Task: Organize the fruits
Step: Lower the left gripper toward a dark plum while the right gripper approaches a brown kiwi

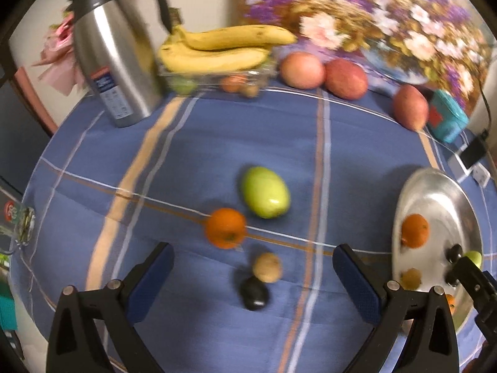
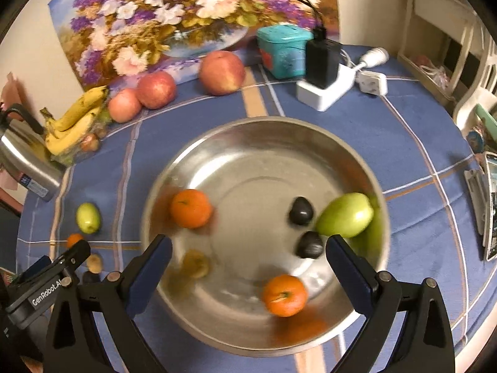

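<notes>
My left gripper (image 1: 253, 272) is open and empty, low over the blue cloth. Between and just ahead of its fingers lie a dark fruit (image 1: 254, 292), a brown nut-like fruit (image 1: 267, 267), an orange (image 1: 226, 227) and a green fruit (image 1: 266, 196). My right gripper (image 2: 248, 256) is open and empty above a steel bowl (image 2: 264, 143). The bowl holds two oranges (image 2: 190, 208) (image 2: 284, 294), a green fruit (image 2: 345, 215), two dark fruits (image 2: 300, 210) (image 2: 309, 245) and a blurred brown one (image 2: 195, 263). The bowl also shows at the right of the left wrist view (image 1: 435, 192).
At the table's back stand a steel thermos (image 1: 115, 62), bananas on a clear tray (image 1: 217, 48), three red apples (image 1: 303, 70), a teal box (image 2: 284, 49) and a charger on a white power strip (image 2: 324, 77). A flower painting (image 2: 174, 15) leans on the wall.
</notes>
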